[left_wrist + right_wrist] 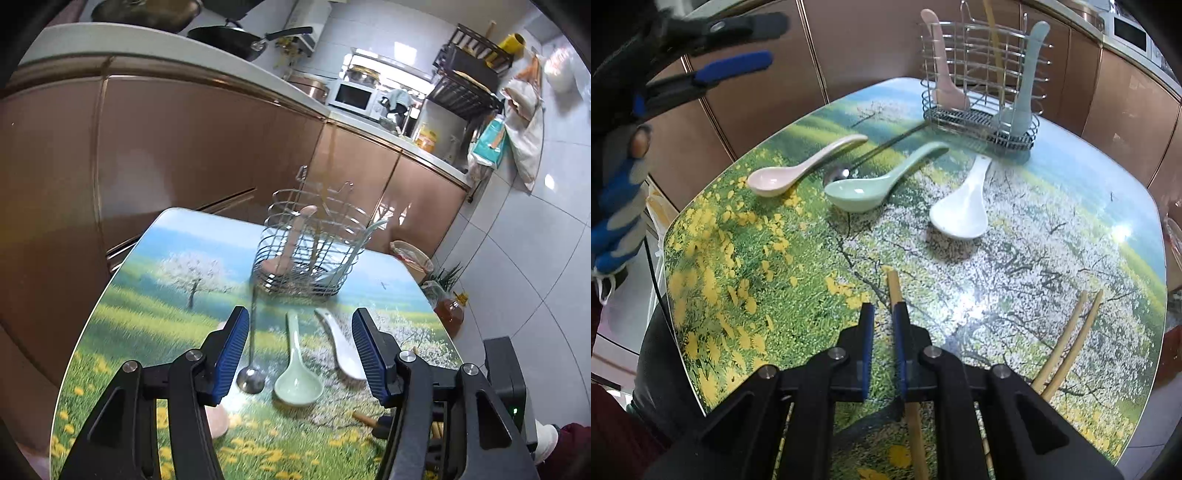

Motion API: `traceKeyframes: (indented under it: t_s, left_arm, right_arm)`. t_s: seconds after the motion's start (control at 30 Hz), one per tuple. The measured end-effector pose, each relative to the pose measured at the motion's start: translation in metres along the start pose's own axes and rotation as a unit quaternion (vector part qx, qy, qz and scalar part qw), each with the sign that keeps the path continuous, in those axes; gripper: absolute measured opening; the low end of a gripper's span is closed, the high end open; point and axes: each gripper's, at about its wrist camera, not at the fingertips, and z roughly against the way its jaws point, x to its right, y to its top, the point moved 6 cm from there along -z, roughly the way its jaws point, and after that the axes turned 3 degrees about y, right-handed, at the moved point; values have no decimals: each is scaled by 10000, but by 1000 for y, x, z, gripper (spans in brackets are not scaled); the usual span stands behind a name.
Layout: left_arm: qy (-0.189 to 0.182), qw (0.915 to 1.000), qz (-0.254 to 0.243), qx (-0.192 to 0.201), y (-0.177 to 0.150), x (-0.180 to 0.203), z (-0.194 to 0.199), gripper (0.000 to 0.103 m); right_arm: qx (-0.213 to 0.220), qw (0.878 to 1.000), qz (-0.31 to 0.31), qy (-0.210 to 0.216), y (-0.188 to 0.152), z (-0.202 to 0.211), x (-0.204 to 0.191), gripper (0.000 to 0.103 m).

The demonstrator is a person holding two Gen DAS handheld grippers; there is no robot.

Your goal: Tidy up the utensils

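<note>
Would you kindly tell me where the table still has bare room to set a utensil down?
The widest bare patch on the printed table lies right of the white ceramic spoon, between the wire utensil basket and the paired chopsticks. It is crowded around the pink spoon, steel ladle and green spoon.

Home kitchen: copper cabinets (192, 147), wok (236, 42) on counter, microwave (352, 96), dish rack (467, 83), tiled walls.
</note>
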Motion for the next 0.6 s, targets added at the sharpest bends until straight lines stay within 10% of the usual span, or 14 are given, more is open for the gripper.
traceKeyframes:
  t_s: [0.37,0.6]
  left_arm:
    - [-56,9996,253,-85,-18,-13,11,57]
    - [-106,9991,378,-154,-29,-16,19,57]
  right_arm:
    - [-473,9983,183,-285,-5,-18,5,24]
    - [-654,9971,-19,-381,-1,-21,15,7]
